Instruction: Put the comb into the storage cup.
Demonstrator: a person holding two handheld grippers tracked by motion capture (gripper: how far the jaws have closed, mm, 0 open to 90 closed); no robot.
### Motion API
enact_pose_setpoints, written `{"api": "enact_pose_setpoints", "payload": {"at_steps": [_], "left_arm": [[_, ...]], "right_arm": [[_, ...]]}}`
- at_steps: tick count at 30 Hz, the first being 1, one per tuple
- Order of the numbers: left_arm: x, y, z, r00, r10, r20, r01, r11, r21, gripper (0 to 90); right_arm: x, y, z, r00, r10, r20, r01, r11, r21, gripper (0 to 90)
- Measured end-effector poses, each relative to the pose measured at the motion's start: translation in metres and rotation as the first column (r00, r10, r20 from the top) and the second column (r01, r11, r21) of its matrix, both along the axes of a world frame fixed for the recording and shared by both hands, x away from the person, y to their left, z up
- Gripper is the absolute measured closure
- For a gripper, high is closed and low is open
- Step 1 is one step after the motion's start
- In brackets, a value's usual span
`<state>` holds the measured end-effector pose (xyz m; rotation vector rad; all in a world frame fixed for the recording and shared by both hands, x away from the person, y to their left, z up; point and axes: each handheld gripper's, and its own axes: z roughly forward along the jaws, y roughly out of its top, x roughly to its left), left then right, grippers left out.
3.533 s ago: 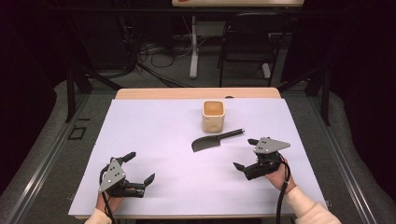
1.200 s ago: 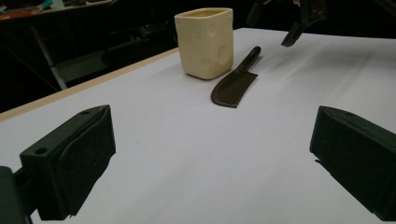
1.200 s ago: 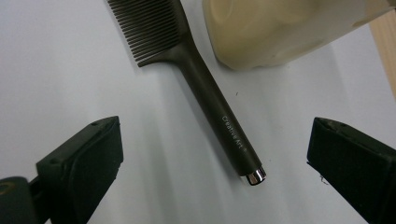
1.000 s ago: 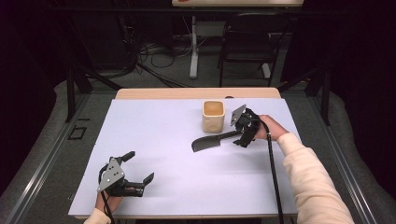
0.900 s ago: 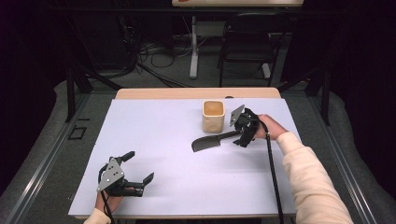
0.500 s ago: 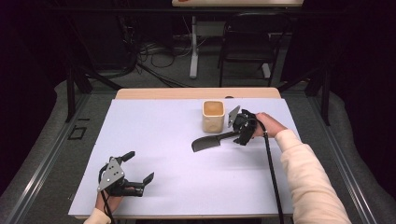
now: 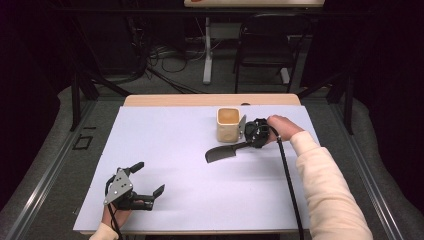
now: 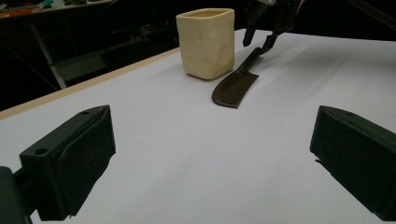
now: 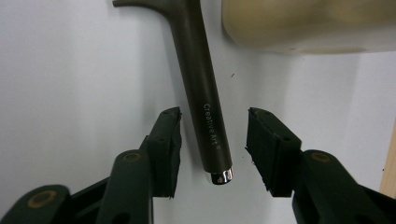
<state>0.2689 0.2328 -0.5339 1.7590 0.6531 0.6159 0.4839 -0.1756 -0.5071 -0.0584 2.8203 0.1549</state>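
**Right gripper straddling the spatula handle beside the cup**

I see a dark brown spatula (image 7: 227, 151) lying flat on the white tabletop (image 7: 175, 145), toward the far right corner. It has a broad, ridged blade with a curved edge and a slim round handle printed "Creative Art", ending in a small silver cap. The handle runs close beside a cream, square-sided cup (image 7: 228, 124), which stands upright near the far edge.

My right gripper (image 9: 212, 140) points down over the handle's end, with the hand behind it and a cream sleeve running back to the near right corner. Its jaws have just been closing and now stand narrow, one on each side of the handle, with a slight gap showing on both sides, so the pads are not pressing yet.

My left gripper (image 7: 150, 180) rests low near the near left corner, level with the tabletop, jaws wide apart with nothing between them, aimed toward the cup and spatula.
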Motion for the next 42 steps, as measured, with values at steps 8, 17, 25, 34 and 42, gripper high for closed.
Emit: {"api": "enact_pose_setpoints", "payload": {"at_steps": [8,17,25,34,42], "left_arm": [[0.001,0.0,0.0,1.0,-0.001,-0.005,0.001,1.0,0.0,0.0],[0.001,0.001,0.0,1.0,-0.003,-0.008,0.003,1.0,-0.004,0.0],[0.001,0.001,0.0,1.0,-0.004,-0.008,0.004,1.0,-0.004,0.0],[0.001,0.001,0.0,1.0,-0.003,-0.007,0.003,1.0,0.0,0.0],[0.001,0.001,0.0,1.0,-0.001,-0.005,0.001,1.0,0.004,0.0]], "right_arm": [[0.006,0.002,-0.007,0.999,0.037,-0.025,-0.038,0.9971,-0.066,65.9],[0.012,0.008,-0.015,0.9967,0.066,-0.047,-0.071,0.9924,-0.101,69.4],[0.011,0.01,-0.018,0.9946,0.093,-0.046,-0.098,0.987,-0.128,72.6],[0.005,0.002,-0.013,0.9946,0.098,-0.034,-0.1,0.9904,-0.095,73.1],[-0.005,-0.008,0.0,0.9951,0.096,-0.023,-0.096,0.9953,-0.011,73.1]]}}
